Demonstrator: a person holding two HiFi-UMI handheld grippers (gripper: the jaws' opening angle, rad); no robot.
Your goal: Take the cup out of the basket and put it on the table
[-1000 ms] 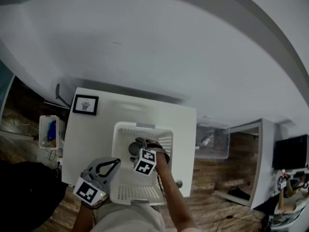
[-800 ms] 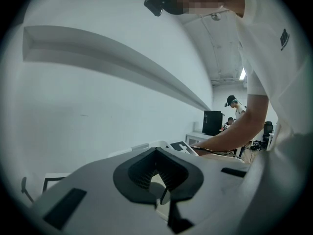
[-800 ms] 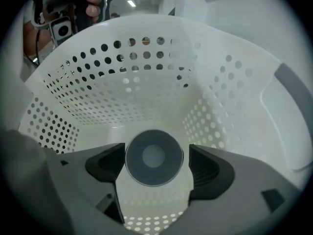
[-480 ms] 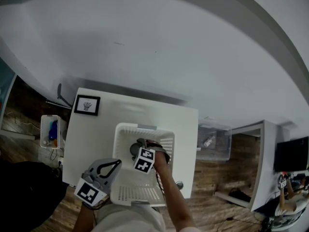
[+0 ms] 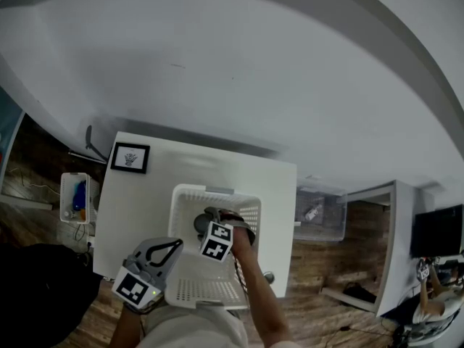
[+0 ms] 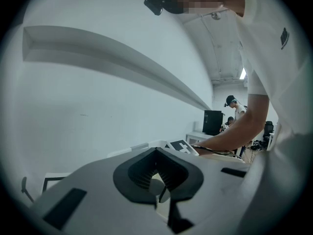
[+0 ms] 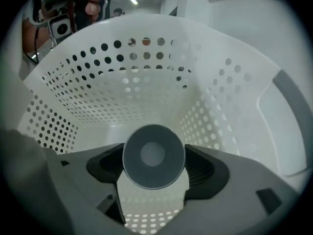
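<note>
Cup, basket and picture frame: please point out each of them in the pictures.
cup (image 7: 153, 155), right gripper view, middle of its round end facing the camera.
basket (image 7: 122, 89), right gripper view, its perforated far wall.
picture frame (image 5: 129, 157), head view, middle of the frame.

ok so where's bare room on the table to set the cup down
Widest: white table strip beyond the white perforated basket, right of the black picture frame. Also the strip along the basket's right. Near-left corner is crowded by the left tool.
</note>
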